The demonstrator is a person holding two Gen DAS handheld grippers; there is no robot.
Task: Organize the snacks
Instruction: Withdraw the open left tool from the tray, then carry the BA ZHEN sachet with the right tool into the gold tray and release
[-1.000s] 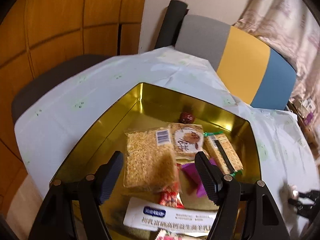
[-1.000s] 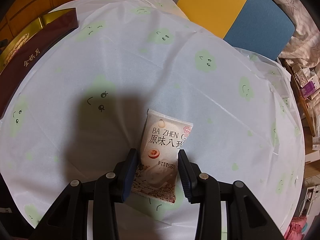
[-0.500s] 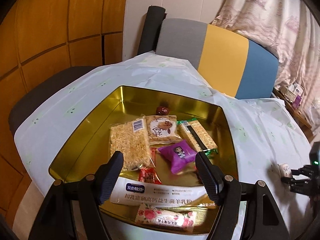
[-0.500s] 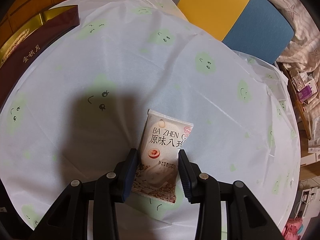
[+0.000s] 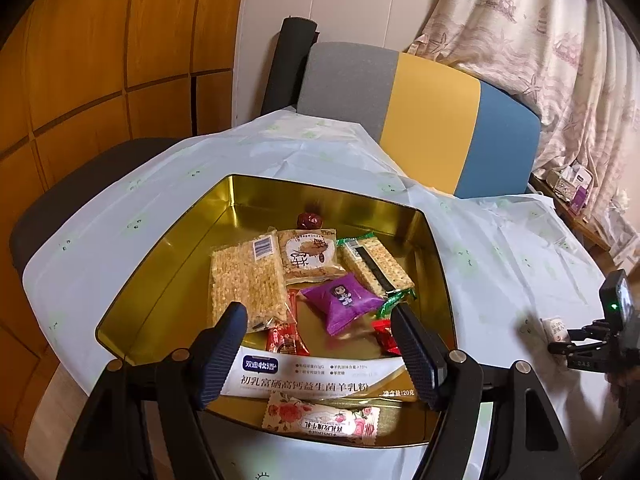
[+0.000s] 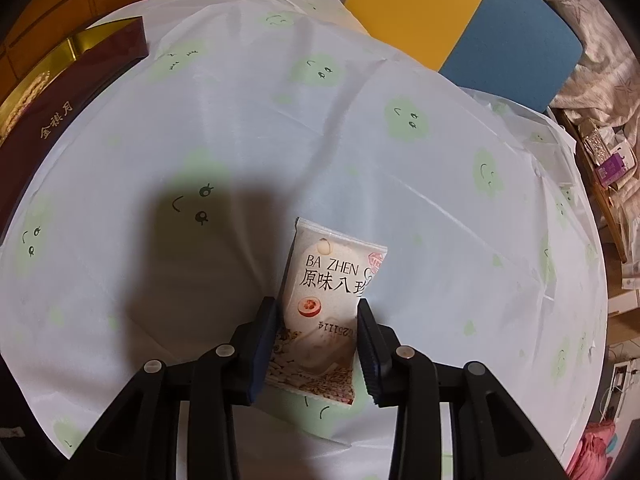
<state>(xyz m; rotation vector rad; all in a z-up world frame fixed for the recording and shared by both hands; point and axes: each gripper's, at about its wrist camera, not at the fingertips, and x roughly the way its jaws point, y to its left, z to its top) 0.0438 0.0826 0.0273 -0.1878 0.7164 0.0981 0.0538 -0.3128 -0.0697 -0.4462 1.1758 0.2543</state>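
Note:
A white snack packet [image 6: 332, 280] printed "BA ZHEN" lies on the tablecloth between the fingers of my right gripper [image 6: 316, 304]. The jaws are closing and their pads touch the packet's two long edges. My left gripper [image 5: 318, 314] hovers open over a gold tin [image 5: 328, 190] with nothing between its fingers. Several wrapped snacks lie in the tin: a rice cracker bar [image 5: 246, 276], a purple packet [image 5: 340, 300], a long white sachet [image 5: 312, 376] and a rose-printed bar [image 5: 320, 420]. The right gripper [image 5: 576, 340] also shows far right in the left wrist view.
A white tablecloth with green faces [image 6: 280, 140] covers the round table. The tin's dark red outer wall [image 6: 60, 120] stands at the far left. A grey, yellow and blue chair [image 5: 424, 120] is behind the table. A cluttered shelf [image 6: 608, 152] sits off the right edge.
The left wrist view has drawn back and up from the tin, so the long white sachet and the rose-printed bar now show. The right jaws have narrowed onto the white packet.

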